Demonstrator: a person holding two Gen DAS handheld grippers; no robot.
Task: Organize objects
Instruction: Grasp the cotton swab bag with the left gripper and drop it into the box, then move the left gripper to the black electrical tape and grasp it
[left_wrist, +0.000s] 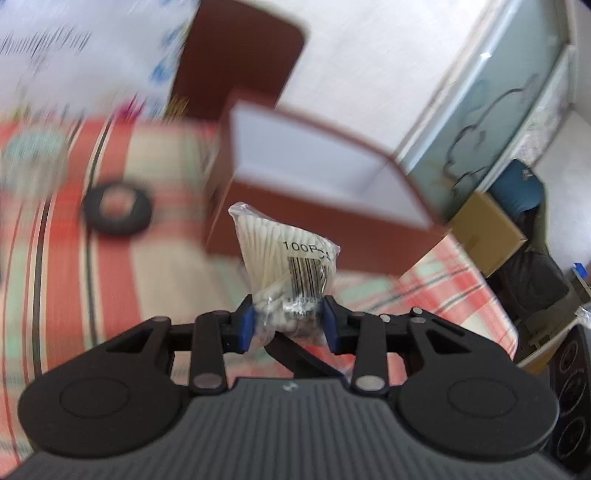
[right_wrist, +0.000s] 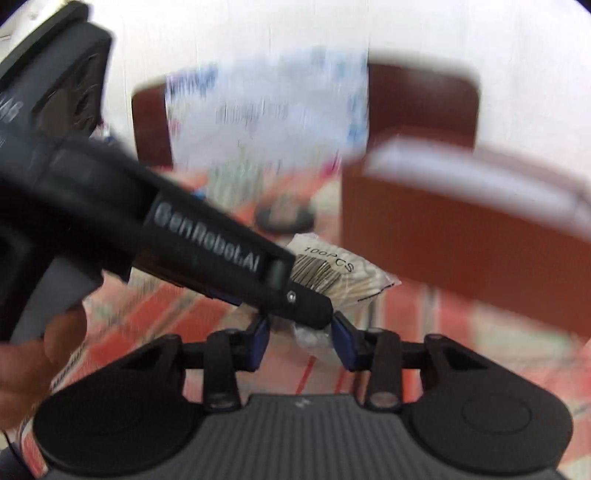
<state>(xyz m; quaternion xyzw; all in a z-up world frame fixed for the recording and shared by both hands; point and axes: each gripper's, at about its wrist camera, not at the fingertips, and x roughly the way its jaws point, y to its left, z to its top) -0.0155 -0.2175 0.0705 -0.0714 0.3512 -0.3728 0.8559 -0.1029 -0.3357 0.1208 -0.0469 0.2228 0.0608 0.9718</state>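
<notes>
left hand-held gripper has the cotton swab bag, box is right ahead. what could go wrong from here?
1. The left hand-held gripper pinches only the bottom end of the cotton swab bag; slick plastic could slip out before it reaches the open brown box.
2. The right hand-held gripper sits close under the same bag with a corner between its pads; a pull from either side could tear the bag.
3. The bag may catch on the near wall of the box.

Motion blur smears the white printed pack (left_wrist: 70, 55) up-left of the left gripper (left_wrist: 290, 325); its text is unreadable. The dark ring (left_wrist: 117, 211) to the left is soft-edged. The left gripper's body hides the swab bag's (right_wrist: 343, 273) lower end from the right wrist camera.
</notes>
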